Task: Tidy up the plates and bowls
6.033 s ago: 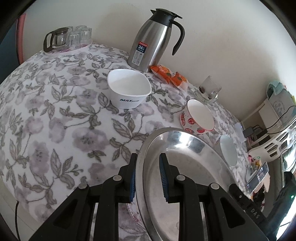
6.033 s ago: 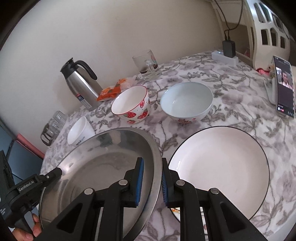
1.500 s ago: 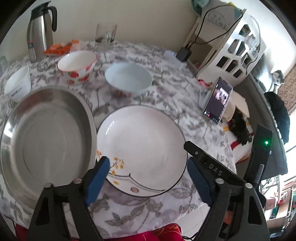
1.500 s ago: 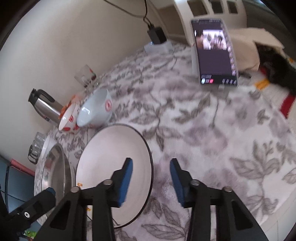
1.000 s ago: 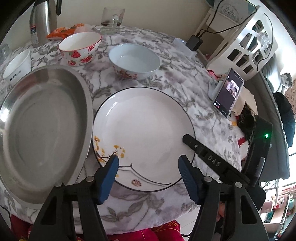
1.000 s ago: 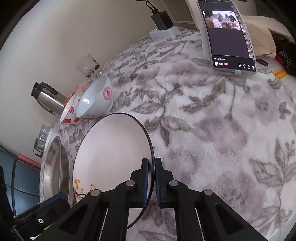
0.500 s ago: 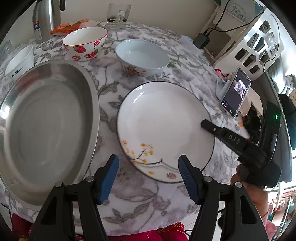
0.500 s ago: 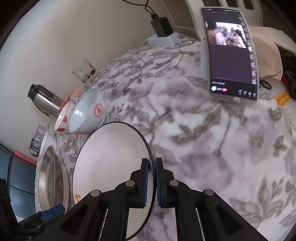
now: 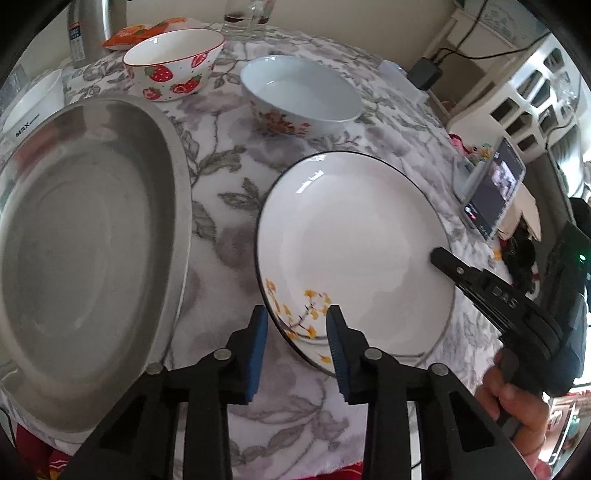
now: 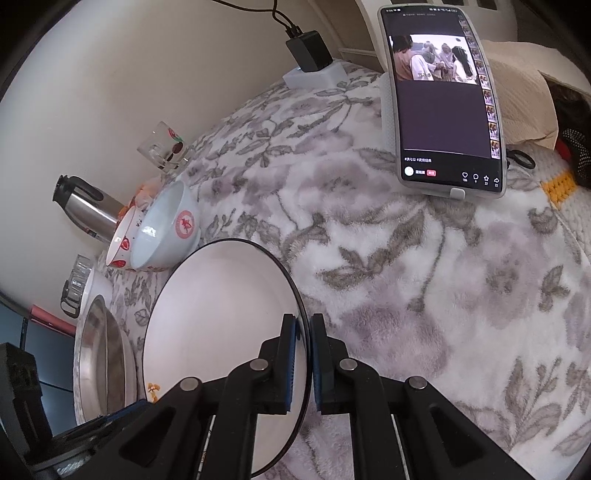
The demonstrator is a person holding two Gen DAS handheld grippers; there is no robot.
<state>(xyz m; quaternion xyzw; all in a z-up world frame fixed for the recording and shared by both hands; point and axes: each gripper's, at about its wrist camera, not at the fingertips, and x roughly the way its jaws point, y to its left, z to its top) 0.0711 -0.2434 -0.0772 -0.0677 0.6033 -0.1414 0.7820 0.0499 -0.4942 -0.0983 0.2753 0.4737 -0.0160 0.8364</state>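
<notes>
A white plate (image 9: 351, 229) with a black rim and yellow flowers lies on the floral tablecloth. My right gripper (image 10: 303, 339) is shut on its right rim, and that same gripper (image 9: 439, 254) reaches in from the right in the left wrist view. My left gripper (image 9: 295, 328) straddles the near rim by the flowers. Its jaws are closing, and a gap still shows between the pads and the rim. A large steel plate (image 9: 85, 236) lies to the left. Behind stand a strawberry bowl (image 9: 173, 59) and a pale blue bowl (image 9: 299, 92).
A small white bowl (image 9: 33, 107), a steel thermos (image 9: 88, 29), a snack packet and a glass mug (image 9: 247, 14) stand along the back. A propped phone (image 10: 443, 99) and a charger sit at the right. A hand (image 9: 517, 402) holds the right gripper near the table edge.
The right gripper closed on the plate's right rim and drew the plate away from the steel plate. The left gripper's jaws narrowed and came down over the near rim.
</notes>
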